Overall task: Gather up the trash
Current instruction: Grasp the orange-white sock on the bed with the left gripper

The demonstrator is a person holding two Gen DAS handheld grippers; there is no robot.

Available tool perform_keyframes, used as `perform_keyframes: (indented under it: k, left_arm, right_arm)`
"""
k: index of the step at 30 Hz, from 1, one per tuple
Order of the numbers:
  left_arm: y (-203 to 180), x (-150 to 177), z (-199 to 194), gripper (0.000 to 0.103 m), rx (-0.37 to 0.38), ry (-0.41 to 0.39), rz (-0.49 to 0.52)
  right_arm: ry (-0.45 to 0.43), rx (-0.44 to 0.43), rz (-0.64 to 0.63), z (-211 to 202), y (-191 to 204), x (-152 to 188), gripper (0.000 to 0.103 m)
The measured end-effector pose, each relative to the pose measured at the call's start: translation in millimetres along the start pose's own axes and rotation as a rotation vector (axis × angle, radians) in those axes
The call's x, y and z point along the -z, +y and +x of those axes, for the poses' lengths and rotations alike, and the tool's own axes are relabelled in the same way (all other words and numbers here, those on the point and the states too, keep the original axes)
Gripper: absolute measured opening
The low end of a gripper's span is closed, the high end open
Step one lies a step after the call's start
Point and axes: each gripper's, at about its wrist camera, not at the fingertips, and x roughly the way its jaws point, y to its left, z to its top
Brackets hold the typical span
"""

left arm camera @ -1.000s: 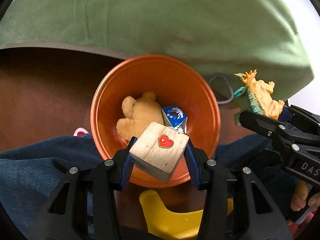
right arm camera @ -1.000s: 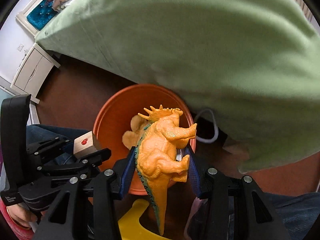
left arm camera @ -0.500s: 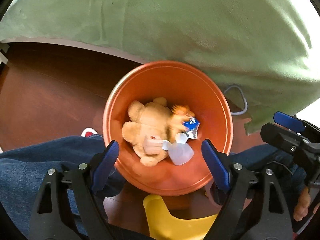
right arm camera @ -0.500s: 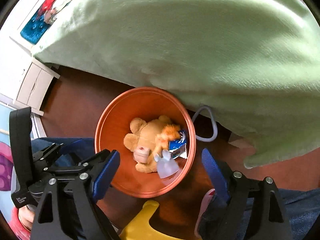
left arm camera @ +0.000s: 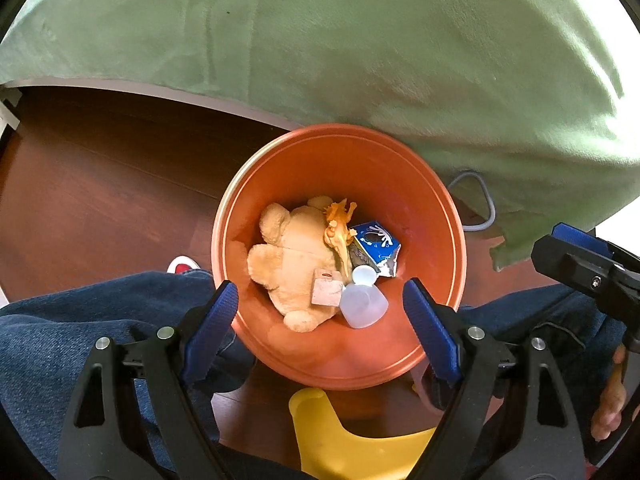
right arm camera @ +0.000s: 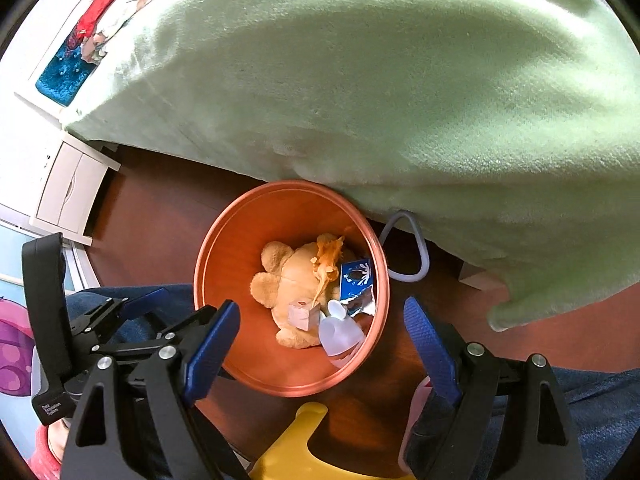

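An orange bin (left arm camera: 256, 184) (right arm camera: 224, 248) stands on the dark wood floor below both grippers. Inside lie a tan teddy bear (left arm camera: 292, 264) (right arm camera: 288, 280), an orange toy dinosaur (left arm camera: 338, 228) (right arm camera: 326, 260), a wooden block (left arm camera: 326, 292) (right arm camera: 302, 315), a blue wrapper (left arm camera: 376, 242) (right arm camera: 356, 276) and a clear plastic bottle (left arm camera: 362, 300) (right arm camera: 340, 334). My left gripper (left arm camera: 320, 320) hovers over the bin, jaws wide open and empty. My right gripper (right arm camera: 322, 332) hangs open and empty above the bin's right edge. The left gripper's body shows at the left of the right wrist view.
A green blanket (left arm camera: 360, 48) (right arm camera: 400, 80) drapes over furniture behind the bin. A person's jeans-clad legs (left arm camera: 80, 320) flank the bin. A yellow plastic piece (left arm camera: 340, 436) (right arm camera: 304, 452) lies in front. A grey cable (right arm camera: 412, 252) loops at the right. A white cabinet (right arm camera: 68, 192) stands far left.
Both grippers opened. The wooden block dropped from the left one and the orange dinosaur from the right one; both now lie in the bin on the teddy bear.
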Motion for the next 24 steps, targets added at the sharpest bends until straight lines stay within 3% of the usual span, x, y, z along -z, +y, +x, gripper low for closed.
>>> perform_keyframes:
  k: [8, 14, 19, 24]
  left_arm:
    - [-1, -7, -20, 0.082, 0.012, -0.050, 0.016]
    - [-9, -39, -70, 0.082, 0.033, -0.221, 0.062]
    - [-12, -91, -110, 0.083, 0.018, -0.357, 0.076]
    - [-12, -170, -131, 0.087, 0.067, -0.491, 0.060]
  right_arm:
    - [-0.021, -0.039, 0.020, -15, 0, -5, 0.083]
    - [-0.098, -0.058, 0.002, -44, 7, -9, 0.084]
    - [-0.144, -0.075, -0.008, -61, 7, -12, 0.084]
    - [-0.174, -0.092, -0.019, -70, 6, -13, 0.085]
